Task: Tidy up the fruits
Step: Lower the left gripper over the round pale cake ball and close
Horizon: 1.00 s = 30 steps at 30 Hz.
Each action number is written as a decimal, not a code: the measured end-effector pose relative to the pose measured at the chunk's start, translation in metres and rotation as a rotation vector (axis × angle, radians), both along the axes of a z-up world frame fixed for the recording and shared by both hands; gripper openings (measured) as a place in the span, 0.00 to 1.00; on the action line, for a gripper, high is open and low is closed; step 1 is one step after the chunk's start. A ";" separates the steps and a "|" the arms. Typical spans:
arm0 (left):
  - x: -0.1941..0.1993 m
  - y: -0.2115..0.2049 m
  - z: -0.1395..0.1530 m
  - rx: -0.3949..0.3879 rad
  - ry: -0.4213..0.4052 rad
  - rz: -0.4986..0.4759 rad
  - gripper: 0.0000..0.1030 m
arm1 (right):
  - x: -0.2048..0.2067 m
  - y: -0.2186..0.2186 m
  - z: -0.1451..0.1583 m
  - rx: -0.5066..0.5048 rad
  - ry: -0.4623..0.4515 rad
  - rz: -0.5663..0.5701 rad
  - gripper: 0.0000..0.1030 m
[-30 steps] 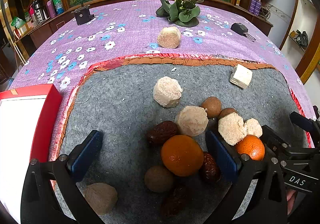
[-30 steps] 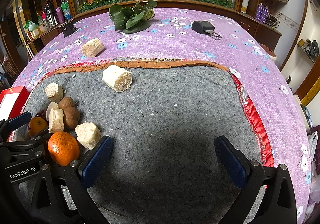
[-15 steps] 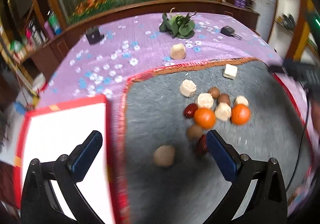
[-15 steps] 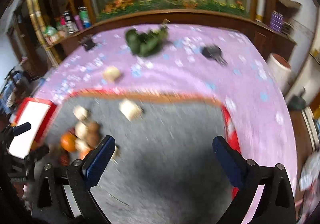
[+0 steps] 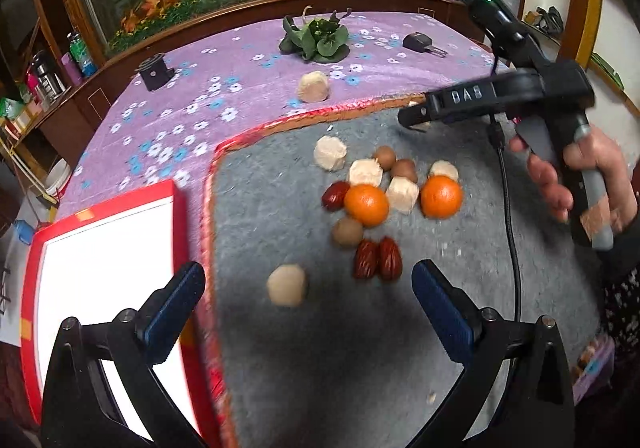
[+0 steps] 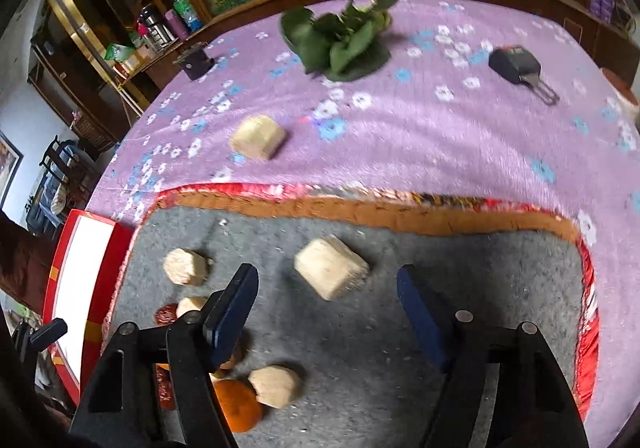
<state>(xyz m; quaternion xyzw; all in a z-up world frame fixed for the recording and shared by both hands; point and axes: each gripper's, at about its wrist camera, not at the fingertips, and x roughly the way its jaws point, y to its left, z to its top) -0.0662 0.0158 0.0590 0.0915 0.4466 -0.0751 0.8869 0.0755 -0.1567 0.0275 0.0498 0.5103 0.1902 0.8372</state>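
Two oranges (image 5: 366, 205) (image 5: 441, 196) are seen on the grey felt mat (image 5: 304, 348), clustered with red dates (image 5: 377, 258), brown round fruits (image 5: 347, 231) and pale peeled chunks (image 5: 402, 188). One separate pale chunk (image 6: 330, 273) lies just ahead of the right gripper (image 6: 326, 310), whose jaws have just been closing and stand partly spread, with nothing pinched. This chunk is judged light, fairly stiff and fibrous, possibly sugarcane; it is best taken across its flat sides. Oranges are judged firm but prone to rolling. The left gripper (image 5: 308, 298) is held spread wide and empty above the mat. The red-rimmed tray (image 5: 30, 248) beside the mat appears empty, though glare whitens its floor.
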 end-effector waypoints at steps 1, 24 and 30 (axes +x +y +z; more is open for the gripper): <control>0.004 -0.002 -0.002 -0.008 0.000 -0.001 1.00 | 0.002 -0.001 0.000 0.002 0.005 0.004 0.65; 0.129 -0.022 -0.033 -0.099 0.227 0.087 0.54 | 0.003 -0.023 -0.003 0.102 0.021 -0.043 0.37; 0.127 -0.027 -0.038 -0.098 0.196 0.114 0.33 | 0.003 -0.022 -0.004 0.127 0.026 -0.053 0.37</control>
